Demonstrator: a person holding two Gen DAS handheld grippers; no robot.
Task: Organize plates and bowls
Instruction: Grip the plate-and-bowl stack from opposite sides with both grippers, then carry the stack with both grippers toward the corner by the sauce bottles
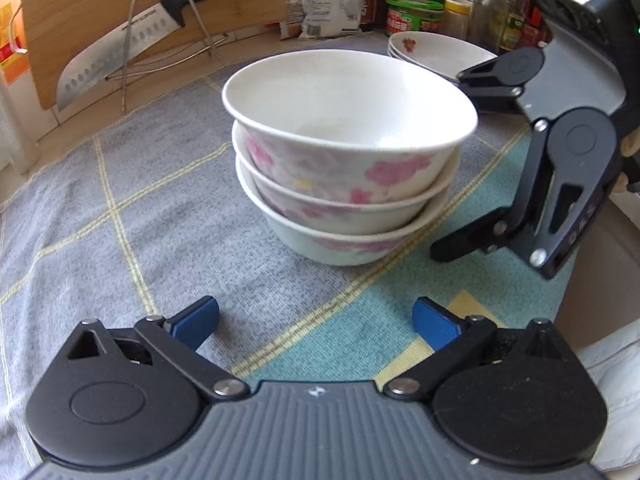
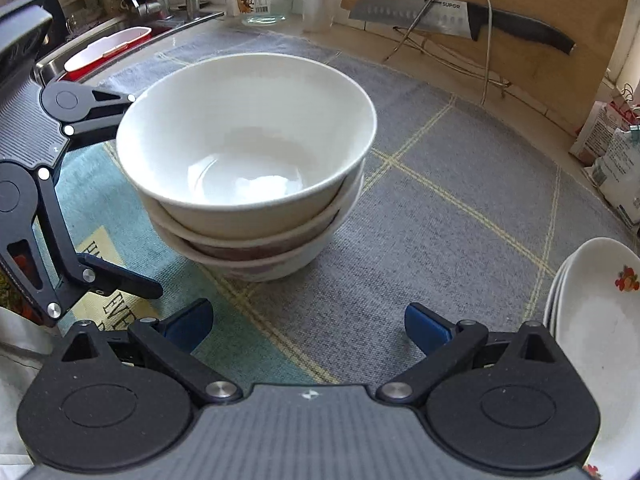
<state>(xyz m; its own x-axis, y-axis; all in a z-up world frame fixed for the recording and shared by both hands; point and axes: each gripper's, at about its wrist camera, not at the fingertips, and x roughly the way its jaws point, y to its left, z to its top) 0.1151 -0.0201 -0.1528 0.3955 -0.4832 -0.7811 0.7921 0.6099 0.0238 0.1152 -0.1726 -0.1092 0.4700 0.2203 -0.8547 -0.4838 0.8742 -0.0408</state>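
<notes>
Desk mat (image 1: 120, 208) bare around three stacked bowls (image 1: 344, 168); plates (image 2: 600, 320) near mat's edge. Left tongs (image 1: 316, 320) and right tongs (image 2: 308, 320) both open, empty.

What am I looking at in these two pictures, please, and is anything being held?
A person holds a clamp-like gripper in each hand, each carrying a camera looking along its jaws. The left gripper fills the bottom of its own view; the right gripper likewise. Each also appears at the edge of the other's picture. Both stand open, holding nothing. Between them, on a checked cloth, sit three stacked bowls. A pile of plates lies nearby, with a knife on a rack behind.
</notes>
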